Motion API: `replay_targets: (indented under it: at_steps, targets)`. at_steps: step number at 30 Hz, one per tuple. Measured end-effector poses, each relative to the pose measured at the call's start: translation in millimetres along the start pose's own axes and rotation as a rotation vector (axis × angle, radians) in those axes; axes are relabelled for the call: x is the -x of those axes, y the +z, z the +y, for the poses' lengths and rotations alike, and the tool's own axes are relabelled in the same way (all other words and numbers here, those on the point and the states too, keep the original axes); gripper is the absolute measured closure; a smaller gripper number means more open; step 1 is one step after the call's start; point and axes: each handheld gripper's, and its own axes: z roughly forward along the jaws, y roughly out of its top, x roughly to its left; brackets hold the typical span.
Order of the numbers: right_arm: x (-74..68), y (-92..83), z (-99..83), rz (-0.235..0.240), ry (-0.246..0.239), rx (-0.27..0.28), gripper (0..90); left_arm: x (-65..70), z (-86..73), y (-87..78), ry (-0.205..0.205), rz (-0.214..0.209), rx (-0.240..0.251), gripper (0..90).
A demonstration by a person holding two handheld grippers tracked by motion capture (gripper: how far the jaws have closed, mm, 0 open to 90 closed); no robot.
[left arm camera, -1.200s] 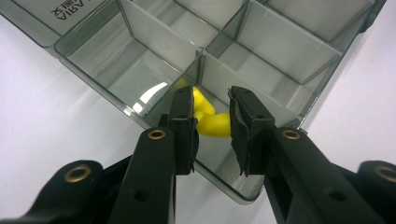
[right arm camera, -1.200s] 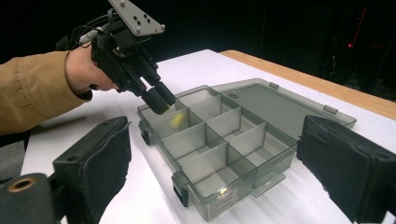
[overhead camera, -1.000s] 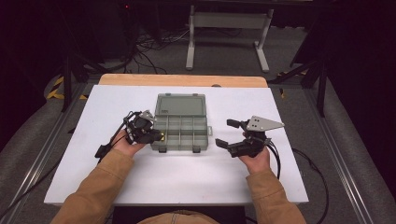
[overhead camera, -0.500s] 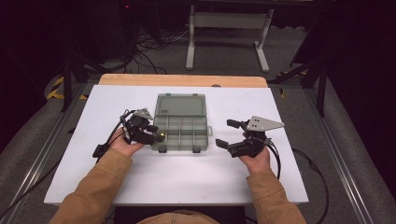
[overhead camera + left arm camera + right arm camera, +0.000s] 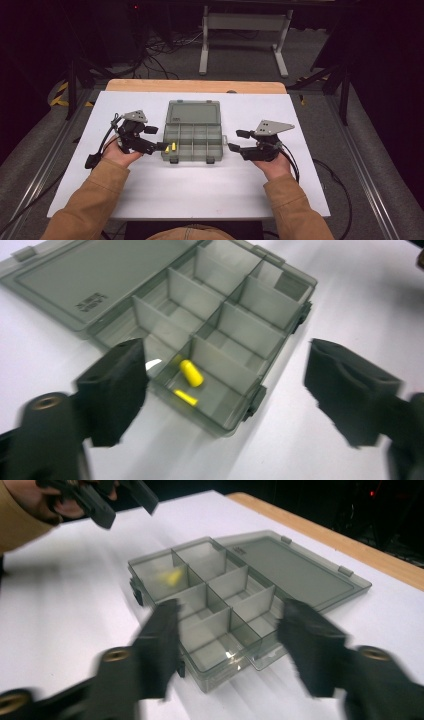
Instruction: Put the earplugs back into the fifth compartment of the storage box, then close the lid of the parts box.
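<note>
on the white surface (image 5: 200, 190): grey compartment box (image 5: 192, 145), lid open flat; two yellow earplugs (image 5: 191, 373) in its near-left cell; left gripper (image 5: 162, 146) fingers just spreading, empty; right gripper (image 5: 236, 141) fingers closing, empty; advice: withdraw left gripper clear of the dividers.

The raised lettering on the box lid (image 5: 95, 301) is illegible.

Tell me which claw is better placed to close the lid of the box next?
Probably the right claw: it is empty and beside the organiser box. The lid lies open behind; the left claw just released yellow pieces.
</note>
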Motion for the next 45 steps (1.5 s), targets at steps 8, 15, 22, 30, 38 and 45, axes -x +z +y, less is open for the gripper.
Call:
replay_targets:
  at_steps: [8, 15, 22, 30, 38, 45]
  targets:
    - [0.4, 16.0, 15.1, -0.026, -0.038, -0.130, 88.3, -2.7, 2.2, -12.9, 0.029, 0.148, -0.071, 68.6]
    - [10.4, 31.4, 25.6, -0.071, -0.063, -0.227, 90.0, -15.1, 2.4, -9.1, -0.012, 0.189, -0.104, 89.5]
    - [25.1, 41.4, 31.9, -0.125, -0.055, -0.269, 90.0, -29.1, 11.4, -1.3, -0.023, 0.229, -0.133, 89.6]
    - [40.6, 49.9, 38.2, -0.159, -0.045, -0.303, 90.0, -43.6, 15.5, 7.5, -0.055, 0.248, -0.159, 89.6]
    - [60.1, 62.9, 38.1, -0.167, -0.021, -0.330, 90.0, -59.2, 20.7, 19.0, -0.087, 0.265, -0.161, 89.6]
    - [74.5, 73.0, 36.5, -0.171, -0.004, -0.353, 90.0, -71.1, 26.2, 28.7, -0.111, 0.295, -0.184, 89.6]
